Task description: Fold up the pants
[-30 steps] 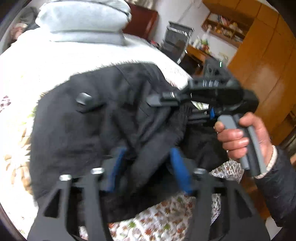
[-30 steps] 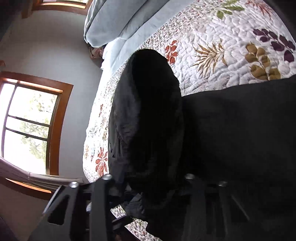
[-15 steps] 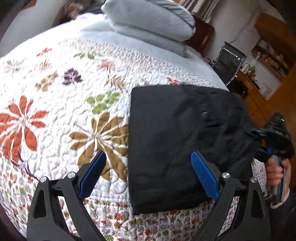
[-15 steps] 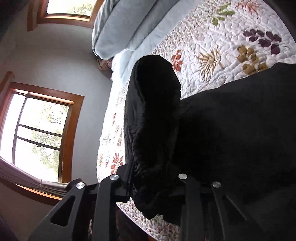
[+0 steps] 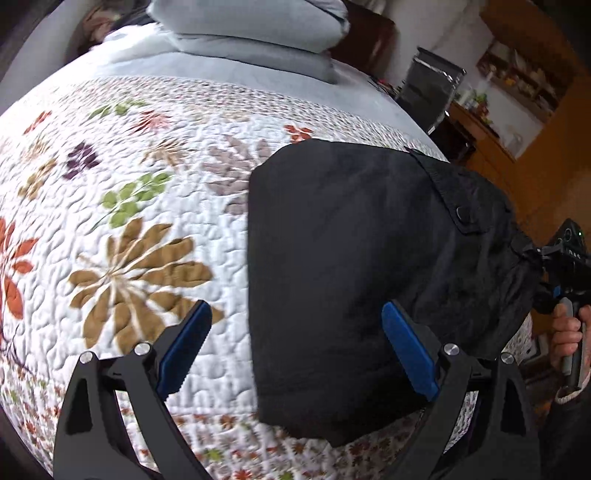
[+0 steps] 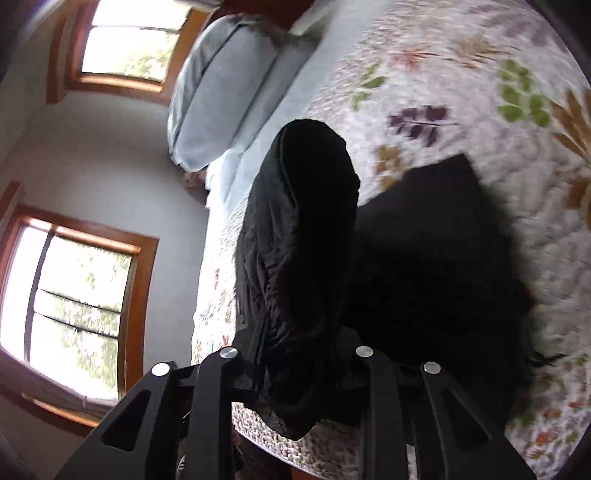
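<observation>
The black pants (image 5: 351, 258) lie folded in a flat block on the flowered quilt (image 5: 129, 221), on its right half. My left gripper (image 5: 295, 310) hangs open and wide above the block's near left part. One blue pad (image 5: 184, 350) is over the quilt and the other over the cloth, gripping nothing. At the pants' right edge my right gripper (image 5: 535, 254) pinches the cloth, with a hand (image 5: 569, 332) on its handle. In the right wrist view that gripper (image 6: 299, 354) is shut on a raised bunch of the pants (image 6: 306, 221), which hides its fingertips.
Grey pillows (image 5: 251, 22) are stacked at the head of the bed. A dark chair (image 5: 432, 88) and wooden cupboards (image 5: 535, 110) stand beyond the bed's right side. Two windows (image 6: 74, 280) are in the wall on the far side. The quilt's front edge runs just below the pants.
My left gripper let go of the bunched pants and opened wide. The pants now lie flat on the quilt. My right gripper keeps its hold and has drawn away to the right edge.
</observation>
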### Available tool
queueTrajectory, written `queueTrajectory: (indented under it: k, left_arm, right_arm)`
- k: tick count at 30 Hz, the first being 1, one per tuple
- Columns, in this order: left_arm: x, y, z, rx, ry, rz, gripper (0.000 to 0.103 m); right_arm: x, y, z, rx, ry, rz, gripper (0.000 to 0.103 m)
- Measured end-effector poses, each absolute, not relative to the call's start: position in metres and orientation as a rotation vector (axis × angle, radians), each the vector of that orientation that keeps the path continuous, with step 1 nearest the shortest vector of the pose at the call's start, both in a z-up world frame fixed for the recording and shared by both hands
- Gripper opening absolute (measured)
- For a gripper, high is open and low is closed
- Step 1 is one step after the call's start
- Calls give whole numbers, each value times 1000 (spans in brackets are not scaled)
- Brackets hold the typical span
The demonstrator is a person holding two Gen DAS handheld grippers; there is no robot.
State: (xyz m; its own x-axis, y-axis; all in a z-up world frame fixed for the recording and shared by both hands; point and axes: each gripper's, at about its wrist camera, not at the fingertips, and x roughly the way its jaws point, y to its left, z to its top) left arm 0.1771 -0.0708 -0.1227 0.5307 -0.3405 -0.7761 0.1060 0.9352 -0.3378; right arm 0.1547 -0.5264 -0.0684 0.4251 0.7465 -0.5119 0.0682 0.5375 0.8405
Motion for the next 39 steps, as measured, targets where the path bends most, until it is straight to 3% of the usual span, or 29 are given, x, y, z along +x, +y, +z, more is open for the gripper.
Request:
queueTrajectory:
  k: [26, 34, 39]
  left_arm:
    - [184, -107, -138, -164, 1002, -286, 98]
    - [178, -112, -131, -129, 976, -289, 97]
    - [174, -115, -119, -105, 935, -299, 97]
  right_arm:
    - [129, -570, -140, 1045, 1103, 415, 29]
    - [119, -578, -132, 1018, 1100, 378, 37]
    - [99, -580, -96, 824, 1063, 281, 42]
